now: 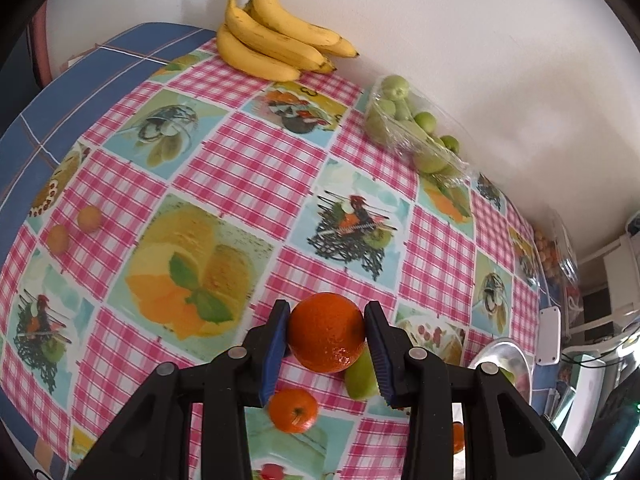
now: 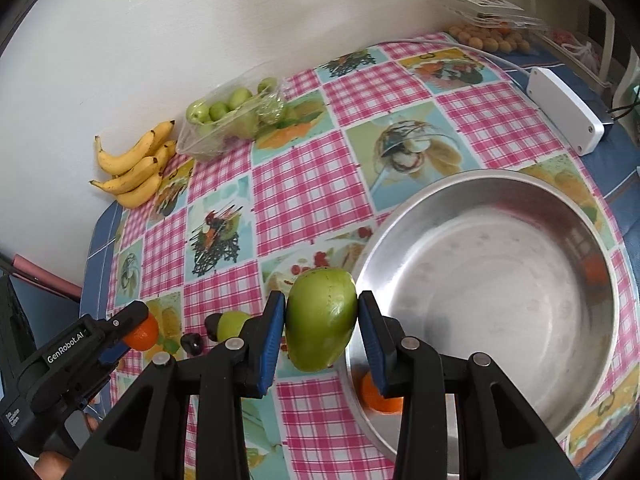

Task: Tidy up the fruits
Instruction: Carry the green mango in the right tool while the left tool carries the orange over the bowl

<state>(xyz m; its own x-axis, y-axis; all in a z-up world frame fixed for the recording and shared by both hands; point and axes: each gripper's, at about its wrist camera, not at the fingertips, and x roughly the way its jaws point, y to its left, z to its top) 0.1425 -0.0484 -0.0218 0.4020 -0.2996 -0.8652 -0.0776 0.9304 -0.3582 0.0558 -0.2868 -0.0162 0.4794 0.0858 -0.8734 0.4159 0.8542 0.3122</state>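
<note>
My left gripper (image 1: 326, 330) is shut on a large orange (image 1: 326, 332) and holds it above the table. Below it lie a small orange (image 1: 293, 410) and a green fruit (image 1: 360, 376). My right gripper (image 2: 322, 320) is shut on a green mango (image 2: 321, 318), held just left of a steel bowl (image 2: 500, 280). The left gripper also shows in the right wrist view (image 2: 132, 330), with the orange (image 2: 142, 332) in it. Another orange (image 2: 380, 398) sits by the bowl's near rim, partly hidden by my finger.
Bananas (image 1: 276, 36) and a plastic tray of green fruits (image 1: 412, 132) lie along the wall. Two small apricots (image 1: 90, 219) sit at the left. A white box (image 2: 564, 110) with a cable and a container of small fruits (image 2: 488, 40) stand at the far right.
</note>
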